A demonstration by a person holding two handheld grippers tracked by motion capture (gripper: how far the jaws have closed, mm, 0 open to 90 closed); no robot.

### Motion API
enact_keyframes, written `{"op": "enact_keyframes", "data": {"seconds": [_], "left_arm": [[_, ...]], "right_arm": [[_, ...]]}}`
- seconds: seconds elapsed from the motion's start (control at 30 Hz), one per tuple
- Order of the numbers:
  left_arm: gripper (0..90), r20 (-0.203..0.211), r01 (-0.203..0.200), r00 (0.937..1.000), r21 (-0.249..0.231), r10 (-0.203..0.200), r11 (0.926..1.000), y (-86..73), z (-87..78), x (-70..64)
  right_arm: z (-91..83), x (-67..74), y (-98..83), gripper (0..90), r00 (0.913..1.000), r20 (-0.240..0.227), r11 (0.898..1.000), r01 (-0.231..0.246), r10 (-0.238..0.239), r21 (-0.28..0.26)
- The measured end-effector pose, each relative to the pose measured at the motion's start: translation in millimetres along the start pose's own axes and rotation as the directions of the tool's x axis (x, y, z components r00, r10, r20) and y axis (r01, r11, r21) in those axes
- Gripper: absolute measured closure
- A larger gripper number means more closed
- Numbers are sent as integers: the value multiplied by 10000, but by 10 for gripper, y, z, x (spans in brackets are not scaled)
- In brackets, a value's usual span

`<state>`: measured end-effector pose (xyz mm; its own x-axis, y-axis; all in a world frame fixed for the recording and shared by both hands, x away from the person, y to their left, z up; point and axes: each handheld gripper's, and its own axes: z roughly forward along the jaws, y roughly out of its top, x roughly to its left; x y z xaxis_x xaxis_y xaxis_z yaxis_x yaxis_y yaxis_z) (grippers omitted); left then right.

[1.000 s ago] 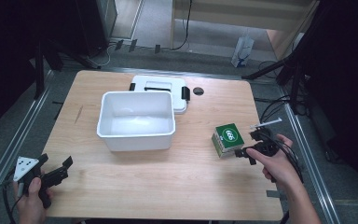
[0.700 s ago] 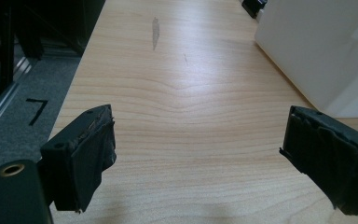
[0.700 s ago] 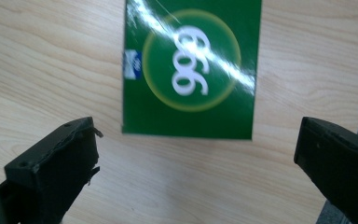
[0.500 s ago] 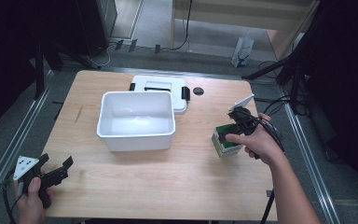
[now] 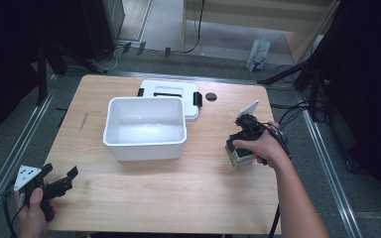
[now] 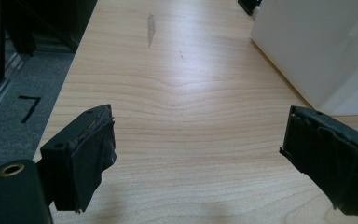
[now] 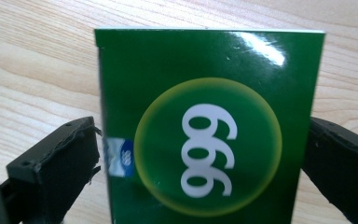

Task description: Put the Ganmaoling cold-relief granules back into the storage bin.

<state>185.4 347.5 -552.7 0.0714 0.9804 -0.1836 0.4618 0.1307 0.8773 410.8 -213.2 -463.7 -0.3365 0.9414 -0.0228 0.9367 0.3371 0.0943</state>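
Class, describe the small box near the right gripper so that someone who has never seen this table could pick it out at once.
Start at the wooden table and find the white tub near its middle. To the tub's right, at the right gripper, stands a small green box. It is the table's only green thing, glossy, with a yellow-ringed circle bearing white digits.

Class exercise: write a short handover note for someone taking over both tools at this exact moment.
Right tool: jaws on either side of the green box at the table's right side; whether they grip it cannot be told.
Left tool: open, holding nothing, at the near left corner.
White bin: mid-table, nothing in it; its lid lies behind it.
Done: right tool placed around the box.
Left: probably lift the box into the bin, perhaps then fit the lid.
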Motion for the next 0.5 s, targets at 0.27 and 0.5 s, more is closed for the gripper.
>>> {"op": "enact_keyframes", "data": {"seconds": [0.27, 0.5], "left_arm": [[100, 31, 32, 10000, 12, -32, 10000, 1, -1, 4], [101, 64, 49, 10000, -2, -49, 10000, 2, 0, 7]], "right_arm": [[107, 0, -7, 134, 9996, 184, 9998, 205, -203, -59], [70, -22, -16, 160, 9977, -201, 9978, 647, -649, -119]]}}
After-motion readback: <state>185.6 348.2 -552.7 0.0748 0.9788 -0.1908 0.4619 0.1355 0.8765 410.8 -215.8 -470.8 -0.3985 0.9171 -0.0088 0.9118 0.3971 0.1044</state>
